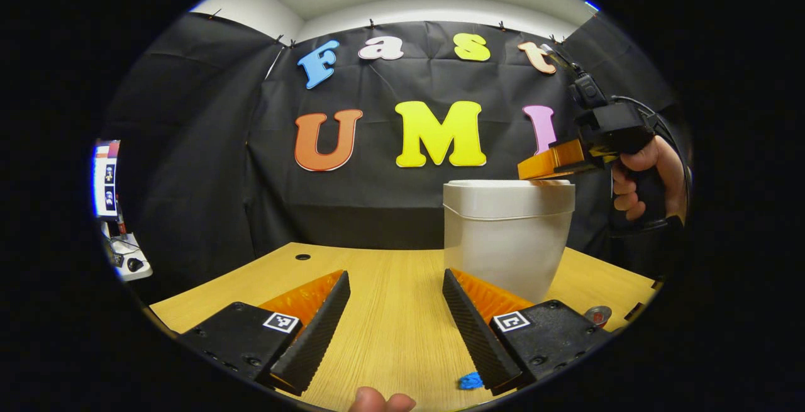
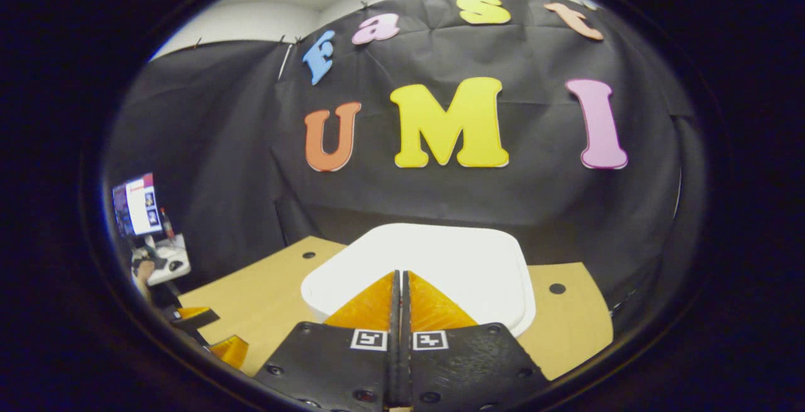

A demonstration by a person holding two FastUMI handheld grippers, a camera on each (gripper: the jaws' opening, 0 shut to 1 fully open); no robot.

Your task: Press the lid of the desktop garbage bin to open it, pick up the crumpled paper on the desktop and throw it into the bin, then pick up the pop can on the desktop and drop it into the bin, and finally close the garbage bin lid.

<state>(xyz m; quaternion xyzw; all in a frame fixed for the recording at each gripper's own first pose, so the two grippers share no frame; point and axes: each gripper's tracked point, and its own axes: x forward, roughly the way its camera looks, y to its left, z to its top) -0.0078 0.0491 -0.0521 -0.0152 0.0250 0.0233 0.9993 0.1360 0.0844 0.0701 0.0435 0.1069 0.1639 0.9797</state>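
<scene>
Bin (image 1: 508, 236): white, upright on the wooden table (image 1: 390, 299), lid (image 1: 503, 184) down and flush, right of centre in the left gripper view.

Left gripper view, left to right:
- monitor (image 1: 105, 179) and a small side desk at far left, outside the booth
- cable hole (image 1: 302, 256) in the tabletop near the back edge
- left gripper (image 1: 395, 295) low over the table, jaws wide apart, nothing between them, just bare wood
- fingertip (image 1: 380, 400) at the bottom edge
- small blue scrap (image 1: 470, 380) on the table by the right finger's base
- bin just beyond the right finger, near it; contact unclear
- can (image 1: 597, 315) at the lower right table edge, mostly hidden behind the gripper body
- right gripper (image 1: 546, 163) coming in from the right, held by a hand (image 1: 644, 176), its tip over the lid's right side; touching or just above, can't tell

Right gripper view, left to right:
- monitor (image 2: 137, 204) far left
- left gripper (image 2: 210, 333) low at the left, off the table's front corner
- right gripper (image 2: 399, 286) jaws closed together, holding nothing, tip over the lid (image 2: 427, 267)
- lid seen from above, closed
- second cable hole (image 2: 556, 288) in the table to the right of the bin

Paper: can't tell where it is.
</scene>
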